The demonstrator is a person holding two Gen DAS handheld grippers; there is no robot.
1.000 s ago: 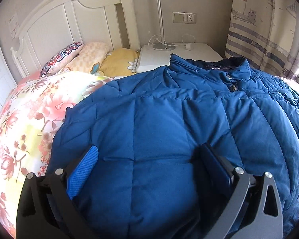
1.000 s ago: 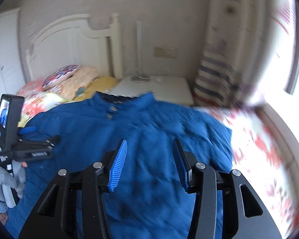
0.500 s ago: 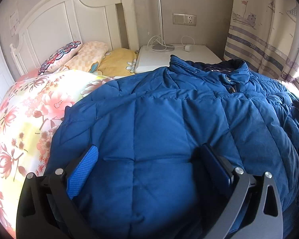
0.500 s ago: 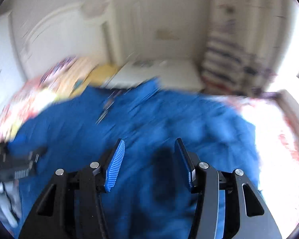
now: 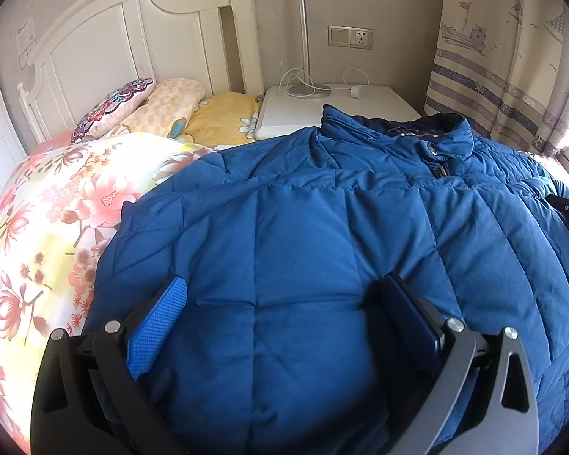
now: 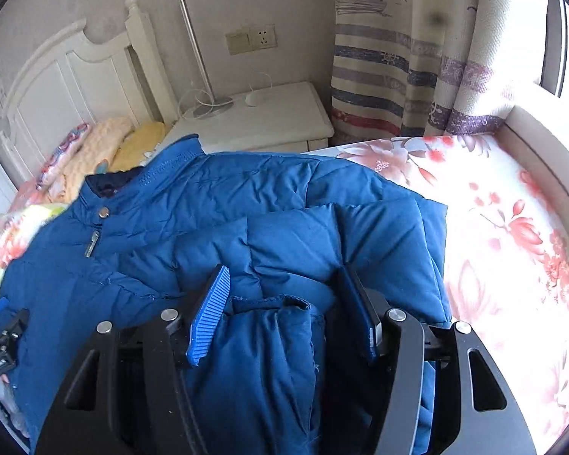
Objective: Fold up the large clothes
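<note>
A large blue puffer jacket (image 5: 322,227) lies front up on the floral bed, collar toward the nightstand. My left gripper (image 5: 284,303) rests low on its left half, jaws wide apart, with padded fabric bulging between the fingers (image 5: 159,322). In the right wrist view the jacket (image 6: 227,197) has a sleeve (image 6: 269,341) folded over its front. My right gripper (image 6: 284,303) stands over that sleeve's cuff end; its jaws are opening, the sleeve lies between them, and a dark gap shows beside the right pad. The left gripper's body (image 6: 0,345) shows at the left edge.
A white headboard (image 5: 132,38) and pillows (image 5: 163,102) stand at the back left. The white nightstand (image 6: 261,117) carries a lamp base and a charger cable. A striped curtain (image 6: 398,68) hangs at the right; floral sheet (image 6: 512,246) lies bare on the jacket's right.
My right gripper has swung right and down over the jacket and rolled; its jaws have widened and the folded sleeve now lies between them. The left gripper has stayed put.
</note>
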